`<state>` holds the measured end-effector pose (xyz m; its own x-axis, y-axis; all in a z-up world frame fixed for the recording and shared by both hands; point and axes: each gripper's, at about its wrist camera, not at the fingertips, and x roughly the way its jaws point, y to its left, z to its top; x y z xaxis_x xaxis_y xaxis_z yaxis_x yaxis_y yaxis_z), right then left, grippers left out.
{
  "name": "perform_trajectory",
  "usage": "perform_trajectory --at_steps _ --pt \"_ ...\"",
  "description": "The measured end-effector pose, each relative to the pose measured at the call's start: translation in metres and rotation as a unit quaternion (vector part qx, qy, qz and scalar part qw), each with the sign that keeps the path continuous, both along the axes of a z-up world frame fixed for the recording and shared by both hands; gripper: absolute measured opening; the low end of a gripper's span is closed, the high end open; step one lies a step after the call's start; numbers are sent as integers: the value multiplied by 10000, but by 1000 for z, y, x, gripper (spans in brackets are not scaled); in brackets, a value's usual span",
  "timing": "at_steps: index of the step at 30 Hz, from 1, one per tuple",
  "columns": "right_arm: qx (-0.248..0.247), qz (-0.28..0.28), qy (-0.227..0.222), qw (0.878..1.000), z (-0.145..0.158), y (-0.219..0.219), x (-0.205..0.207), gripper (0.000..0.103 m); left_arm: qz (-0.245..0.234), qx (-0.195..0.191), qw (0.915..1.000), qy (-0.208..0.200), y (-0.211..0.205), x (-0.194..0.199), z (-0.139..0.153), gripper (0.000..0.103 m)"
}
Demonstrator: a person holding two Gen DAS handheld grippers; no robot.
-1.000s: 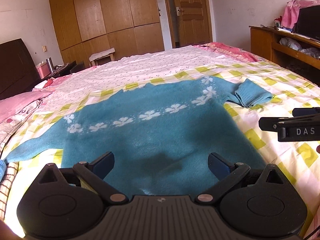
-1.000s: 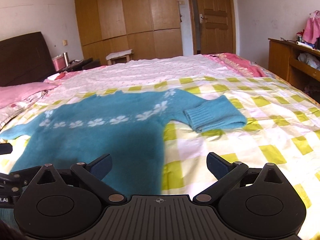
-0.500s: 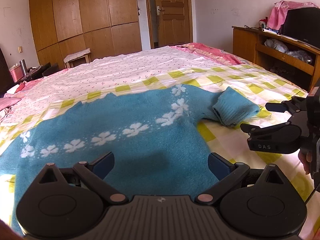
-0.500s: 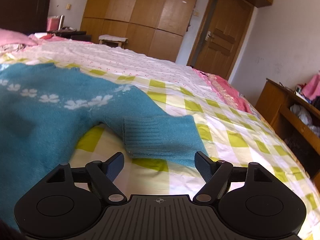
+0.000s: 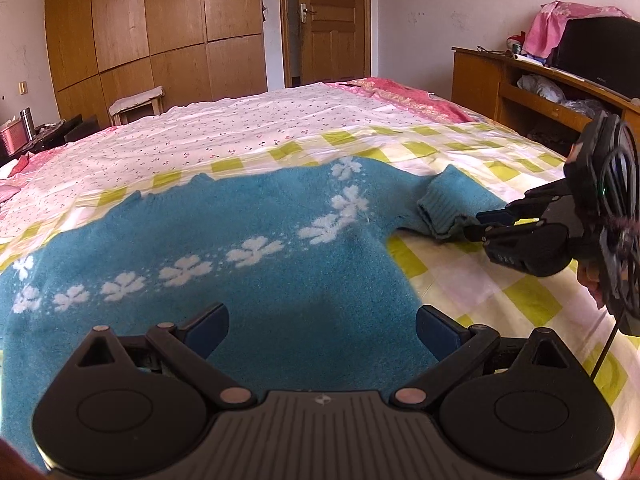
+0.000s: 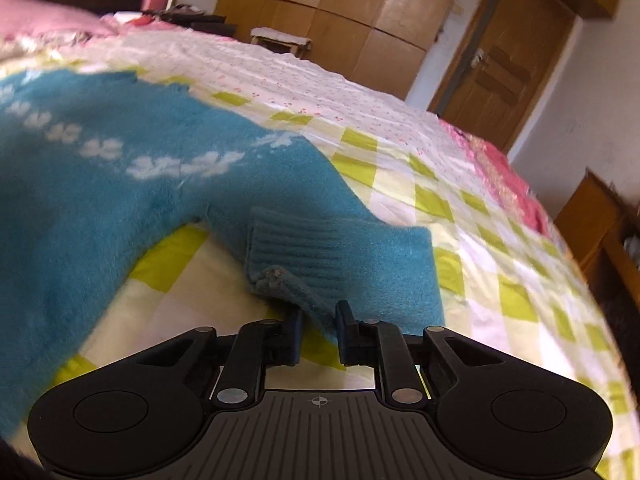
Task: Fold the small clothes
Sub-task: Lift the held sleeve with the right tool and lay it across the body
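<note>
A teal sweater point(image 5: 224, 248) with a row of white flowers lies spread on the checked bedsheet point(image 5: 500, 296). Its right sleeve point(image 5: 452, 204) is folded back on itself near the cuff. My left gripper point(image 5: 322, 330) is open and empty above the sweater's lower body. My right gripper point(image 6: 318, 326) is shut on the edge of the folded sleeve point(image 6: 340, 256); it shows in the left wrist view point(image 5: 476, 228) at the sleeve's cuff end, at the far right.
The bed carries a floral white sheet point(image 5: 240, 128) farther back and pink bedding point(image 5: 404, 96) at the far edge. A wooden desk point(image 5: 532, 92) with clutter stands at the right. Wardrobes point(image 5: 160, 28) and a door point(image 5: 332, 20) line the back wall.
My right gripper has moved in on the folded sleeve and shut on its edge. My left gripper has drifted to the right over the sweater and stayed open.
</note>
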<state>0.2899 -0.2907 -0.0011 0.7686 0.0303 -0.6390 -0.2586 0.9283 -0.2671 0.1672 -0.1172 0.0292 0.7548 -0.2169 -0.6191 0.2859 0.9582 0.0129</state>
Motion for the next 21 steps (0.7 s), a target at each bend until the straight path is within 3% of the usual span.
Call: perform_trajectory --at_steps 3,8,14,21 --pt "1164 -292 224 9925 26 -10 4 11 63 -88 9999 -46 16 -7 6 103" --pt "2488 -327 232 9677 76 10 15 9 270 -206 9992 -203 51 -21 18 103" --pt "3165 202 347 9477 109 92 37 8 616 -356 9968 -374 104 -39 26 103" --pt "3453 609 646 9343 96 203 66 8 1020 -478 9925 -477 162 -56 22 103"
